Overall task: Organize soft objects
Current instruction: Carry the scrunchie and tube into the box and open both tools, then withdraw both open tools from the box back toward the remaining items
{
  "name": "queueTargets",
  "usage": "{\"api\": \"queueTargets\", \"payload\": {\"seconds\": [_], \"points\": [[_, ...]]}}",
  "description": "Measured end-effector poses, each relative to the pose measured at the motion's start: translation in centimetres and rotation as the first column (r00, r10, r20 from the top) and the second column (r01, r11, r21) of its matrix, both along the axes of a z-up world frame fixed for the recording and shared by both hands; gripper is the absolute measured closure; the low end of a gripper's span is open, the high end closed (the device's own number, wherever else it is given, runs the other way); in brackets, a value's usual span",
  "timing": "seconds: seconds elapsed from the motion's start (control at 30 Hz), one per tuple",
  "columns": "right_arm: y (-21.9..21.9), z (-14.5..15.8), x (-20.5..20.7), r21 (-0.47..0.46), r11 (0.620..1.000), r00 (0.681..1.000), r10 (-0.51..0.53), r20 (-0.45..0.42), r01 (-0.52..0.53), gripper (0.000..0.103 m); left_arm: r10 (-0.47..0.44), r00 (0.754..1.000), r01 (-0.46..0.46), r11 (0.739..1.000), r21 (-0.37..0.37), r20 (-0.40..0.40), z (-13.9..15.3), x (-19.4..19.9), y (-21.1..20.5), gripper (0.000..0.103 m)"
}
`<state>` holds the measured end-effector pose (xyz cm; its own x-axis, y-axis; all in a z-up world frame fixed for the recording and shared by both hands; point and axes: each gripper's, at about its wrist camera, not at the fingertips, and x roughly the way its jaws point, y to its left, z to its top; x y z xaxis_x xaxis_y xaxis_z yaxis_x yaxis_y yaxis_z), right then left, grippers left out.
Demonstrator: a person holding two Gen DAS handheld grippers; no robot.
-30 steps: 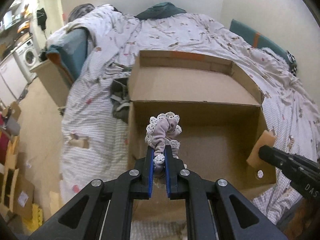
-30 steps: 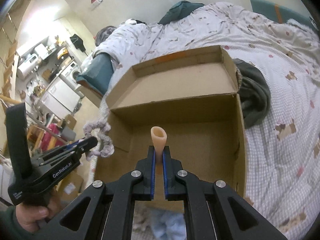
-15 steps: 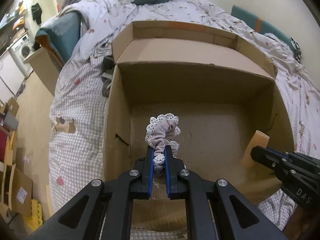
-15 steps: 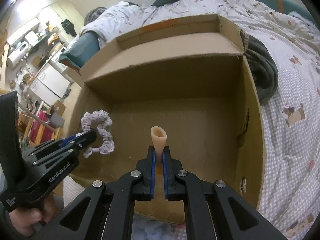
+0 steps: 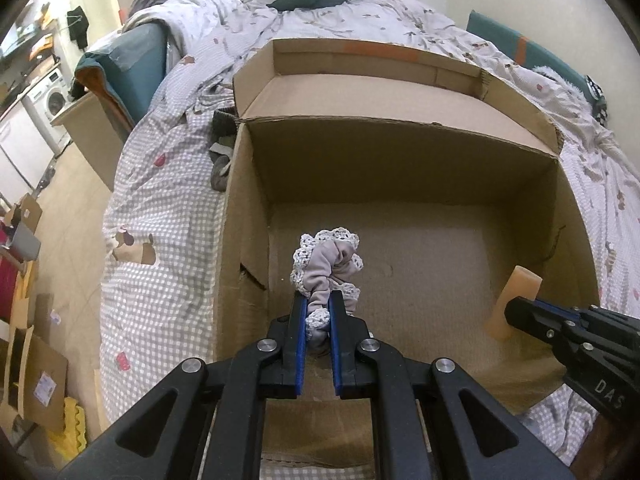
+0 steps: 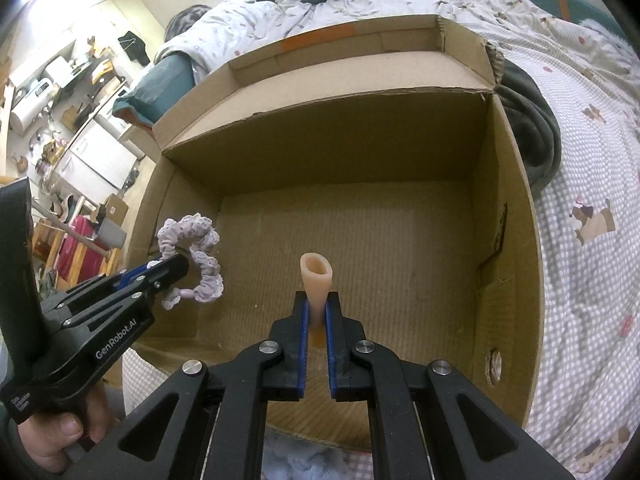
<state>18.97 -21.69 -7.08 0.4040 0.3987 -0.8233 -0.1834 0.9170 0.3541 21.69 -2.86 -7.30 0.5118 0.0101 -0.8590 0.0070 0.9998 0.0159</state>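
An open cardboard box (image 5: 400, 160) sits on the bed; it also shows in the right wrist view (image 6: 360, 144). My left gripper (image 5: 318, 310) is shut on a lilac scrunchie with white lace trim (image 5: 326, 264) and holds it inside the box near its left wall. The scrunchie also shows in the right wrist view (image 6: 196, 256). My right gripper (image 6: 318, 308) is shut on a soft peach tube (image 6: 316, 280), held upright over the box floor. The tube also shows in the left wrist view (image 5: 514, 300), near the box's right wall.
The box floor (image 6: 360, 248) is bare cardboard. A dark green cloth (image 6: 528, 120) lies on the checked bedspread (image 6: 592, 240) right of the box. Grey clothing (image 5: 222, 152) lies left of the box. Floor, cardboard and appliances (image 5: 44, 96) are at the far left.
Both grippers have moved forward and down, from in front of the box to inside it, each still holding its object.
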Motion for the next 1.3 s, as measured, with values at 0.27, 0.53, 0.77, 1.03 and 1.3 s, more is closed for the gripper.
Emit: {"api": "queueTargets", "payload": {"seconds": [0.27,0.53,0.77,1.03,1.3], "points": [[-0.3,0.2,0.0,0.019,1.0,1.0,-0.005,0.009,0.005,0.094,-0.012,1.0,0.012,1.0,0.003,-0.002,0.1,0.2,-0.1,0.091],[-1.1,0.2,-0.2,0.043,0.999,1.0,-0.024,0.008,0.023,0.093,0.01,1.0,-0.01,1.0,-0.019,-0.004,0.0,0.1,0.4,0.06],[-1.3,0.6,-0.2,0.068,0.997,0.999,-0.044,0.012,0.043,0.061,-0.004,1.0,0.005,0.999,-0.038,0.018,0.6,-0.1,0.1,0.051],[-2.0,1.9,-0.6,0.128,0.989,0.994,-0.081,0.067,0.072,0.025,-0.008,1.0,0.009,1.0,-0.024,0.019,0.6,-0.2,-0.1,0.051],[-1.7,2.1,-0.4,0.121,0.99,0.994,-0.084,0.068,0.076,0.025,-0.013,1.0,0.013,1.0,-0.008,0.027,0.8,-0.3,-0.3,0.051]]}}
